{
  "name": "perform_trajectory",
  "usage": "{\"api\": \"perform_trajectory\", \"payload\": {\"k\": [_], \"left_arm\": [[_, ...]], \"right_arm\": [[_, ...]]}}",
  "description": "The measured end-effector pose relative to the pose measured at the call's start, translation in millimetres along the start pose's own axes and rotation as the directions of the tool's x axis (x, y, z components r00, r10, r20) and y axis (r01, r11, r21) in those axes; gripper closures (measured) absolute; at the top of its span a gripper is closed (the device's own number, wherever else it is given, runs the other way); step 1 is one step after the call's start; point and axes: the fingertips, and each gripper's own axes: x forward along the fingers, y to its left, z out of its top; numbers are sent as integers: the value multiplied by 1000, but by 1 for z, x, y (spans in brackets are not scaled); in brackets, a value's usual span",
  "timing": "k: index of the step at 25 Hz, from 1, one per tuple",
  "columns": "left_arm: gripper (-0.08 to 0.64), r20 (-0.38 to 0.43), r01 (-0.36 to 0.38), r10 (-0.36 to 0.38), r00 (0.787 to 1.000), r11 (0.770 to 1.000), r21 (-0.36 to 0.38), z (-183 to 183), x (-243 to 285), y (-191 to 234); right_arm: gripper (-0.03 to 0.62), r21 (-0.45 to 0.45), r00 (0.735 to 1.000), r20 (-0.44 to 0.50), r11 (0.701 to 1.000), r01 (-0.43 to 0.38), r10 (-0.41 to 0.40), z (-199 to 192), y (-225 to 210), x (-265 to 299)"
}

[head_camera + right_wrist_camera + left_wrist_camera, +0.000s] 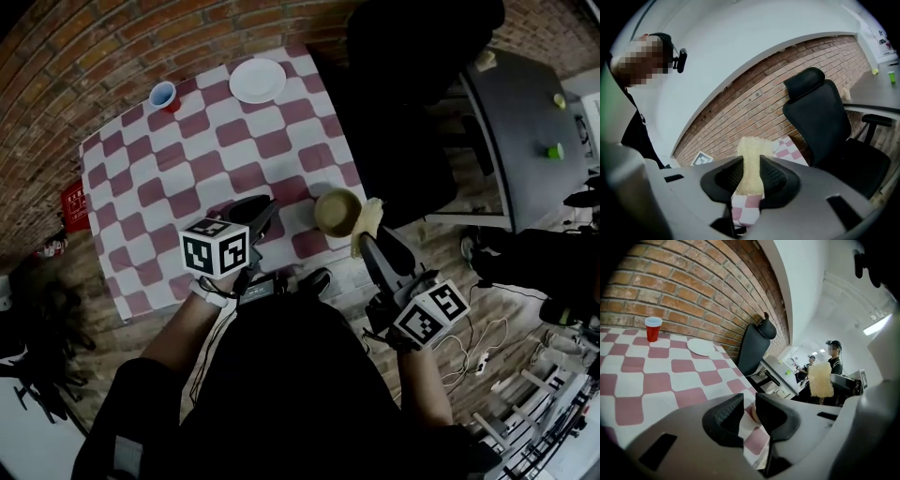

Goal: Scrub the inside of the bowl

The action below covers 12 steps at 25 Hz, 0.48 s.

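Observation:
A tan bowl point(337, 212) stands near the front right edge of the red-and-white checked table point(202, 155). My right gripper point(362, 242) is shut on a yellow sponge point(368, 220), which sits just right of the bowl's rim. In the right gripper view the sponge point(751, 154) sticks up between the gripper point(751, 164) jaws. My left gripper point(270, 204) hovers over the cloth a short way left of the bowl. Its jaws point(749, 401) are apart by a narrow gap and hold nothing. A sliver of the bowl point(753, 413) shows beyond that gap.
A red cup point(162, 95) and a white plate point(257, 80) stand at the table's far side. A black office chair point(403, 94) is against the table's right edge, with a grey desk point(525, 131) beyond it. People point(833, 357) stand in the background, and cables lie on the floor.

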Motion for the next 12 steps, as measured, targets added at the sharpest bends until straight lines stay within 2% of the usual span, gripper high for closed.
{"api": "perform_trajectory", "payload": {"k": [4,9,12], "left_arm": [[474,30,-18,15,999,997,75,18,-19,-15],[474,74,-7,-7,997,981,192,39,-38,-55],[474,83,17,-34,996,979,204,41,-42,-77]], "right_arm": [[472,-54,1000,12,998,23,-22,1,1,-11],[472,-106,998,29,993,53,-50,1,0,-28],[472,-135,998,40,989,60,-55,5,3,-39]]}}
